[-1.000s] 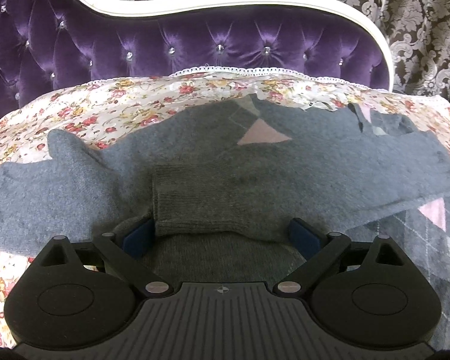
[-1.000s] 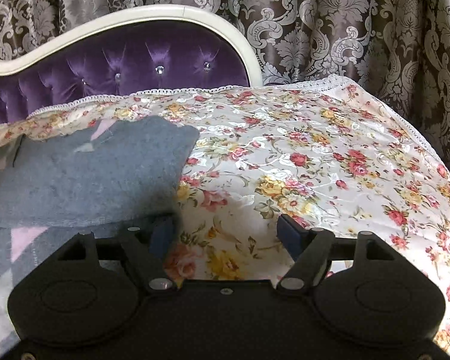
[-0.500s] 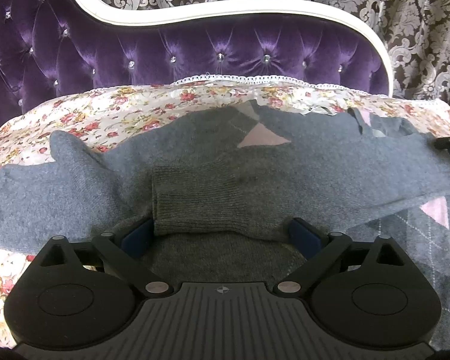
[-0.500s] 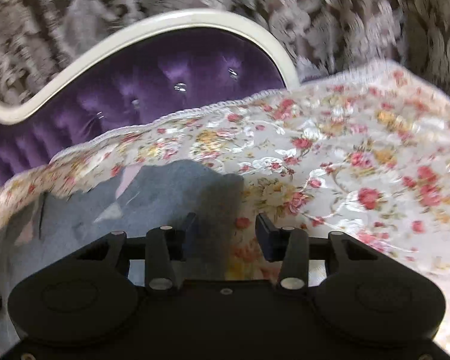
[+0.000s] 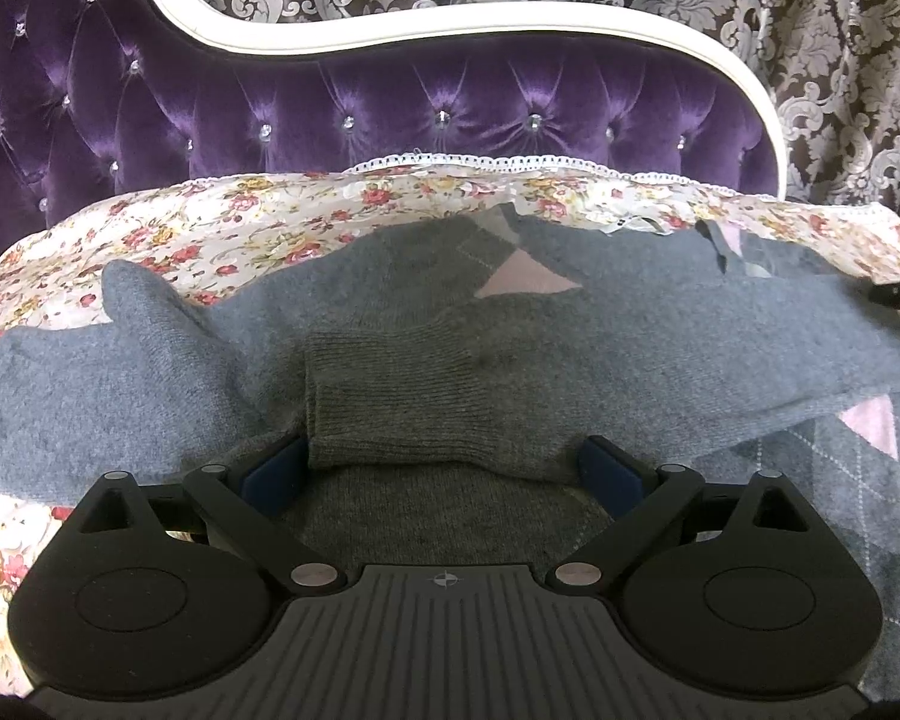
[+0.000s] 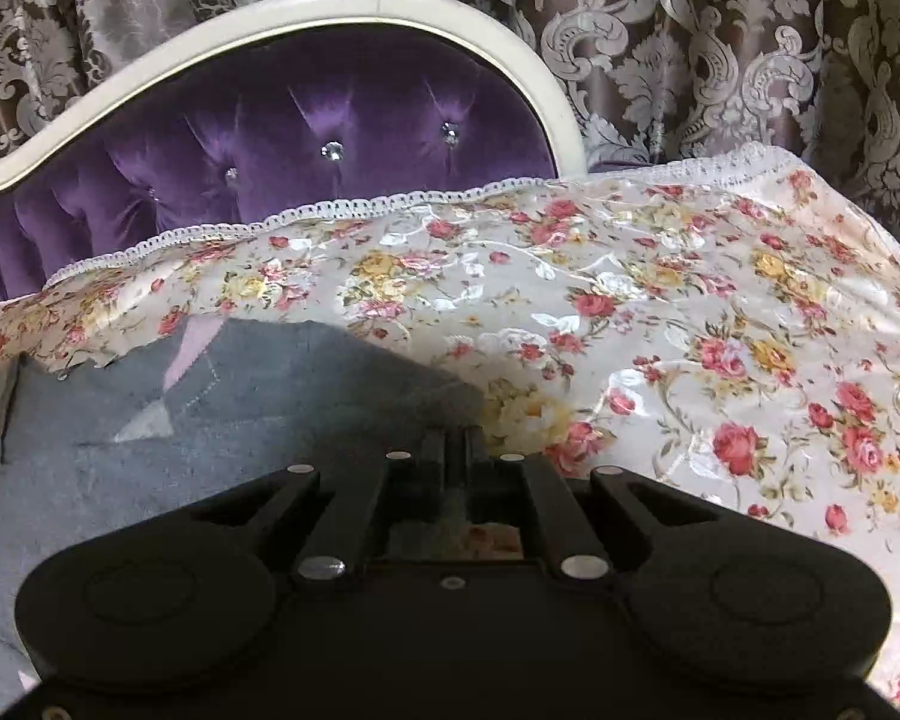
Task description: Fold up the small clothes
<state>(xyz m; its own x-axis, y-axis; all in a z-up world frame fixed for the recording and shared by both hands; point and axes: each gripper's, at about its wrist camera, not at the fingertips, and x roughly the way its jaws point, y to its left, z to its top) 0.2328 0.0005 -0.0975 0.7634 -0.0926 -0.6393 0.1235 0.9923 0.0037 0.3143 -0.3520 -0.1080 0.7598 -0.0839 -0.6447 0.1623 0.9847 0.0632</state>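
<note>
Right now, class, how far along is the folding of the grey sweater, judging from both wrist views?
Done: one sleeve lies folded across the grey sweater on the floral cover.
In hand: the right gripper is shut at the sweater's right edge; the left gripper is open around the sleeve's cuff.
Left: the other sleeve lies spread out, and the body is unfolded.

Grey sweater point(image 5: 630, 348) on floral-covered bed point(image 6: 660, 312)

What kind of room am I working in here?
Most likely a bedroom at home. The gray sweater lies on a floral bedspread, against a purple tufted headboard with a white frame, and patterned curtains hang behind it.
</note>
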